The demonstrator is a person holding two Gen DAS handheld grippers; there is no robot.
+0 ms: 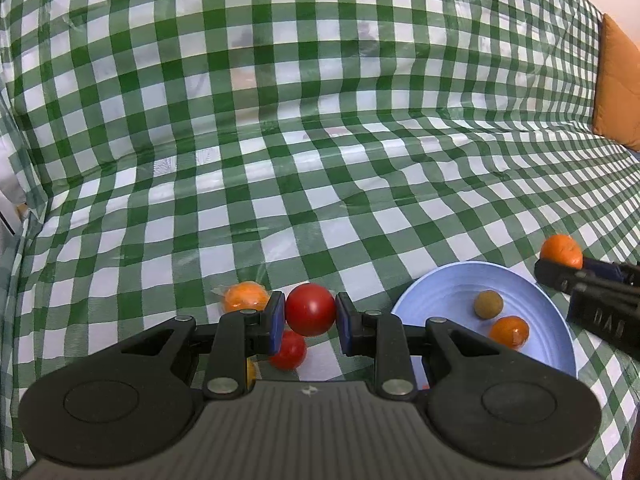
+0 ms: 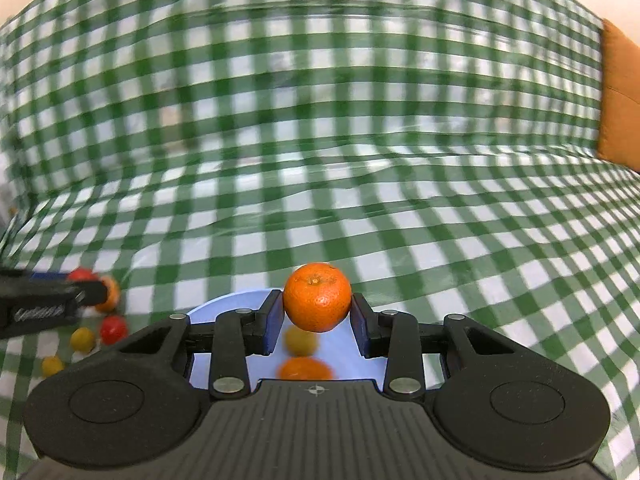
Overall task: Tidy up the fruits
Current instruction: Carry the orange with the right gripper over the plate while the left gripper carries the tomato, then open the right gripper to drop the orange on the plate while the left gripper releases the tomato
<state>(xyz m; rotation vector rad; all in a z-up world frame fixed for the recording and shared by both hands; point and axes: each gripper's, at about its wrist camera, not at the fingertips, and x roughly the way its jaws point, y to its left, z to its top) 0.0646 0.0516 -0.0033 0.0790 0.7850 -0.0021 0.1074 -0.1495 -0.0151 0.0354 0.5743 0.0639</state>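
Blue plate (image 1: 440,280) sits just right of the left gripper (image 1: 311,316), on the green checked cloth (image 1: 280,140). Two things in it: a brownish round fruit (image 1: 488,304) toward the middle and a small orange (image 1: 509,332) nearer the camera. Rest of the plate floor is bare.

Left gripper is clamped on a red tomato (image 1: 311,309), both pads touching its sides. Below it on the cloth: a second red tomato (image 1: 289,350), a wrapped orange (image 1: 245,297) just left of the left finger, a bit of yellow fruit (image 1: 251,372) mostly hidden behind the finger linkage.

Right gripper (image 2: 317,312) is clamped on a tangerine (image 2: 317,297), stem end up, hanging above the plate (image 2: 208,308); the two plate fruits show blurred under it. Far left of the right gripper: the left gripper (image 2: 92,292), red tomato (image 2: 113,330), two yellow fruits (image 2: 83,339) (image 2: 52,365).

Room: cloth ahead of both grippers is open, rising into a covered slope at the back. Orange cushion (image 1: 616,88) at the far right edge. From the left wrist view the right gripper (image 1: 560,264) hangs just beyond the plate's far right rim.
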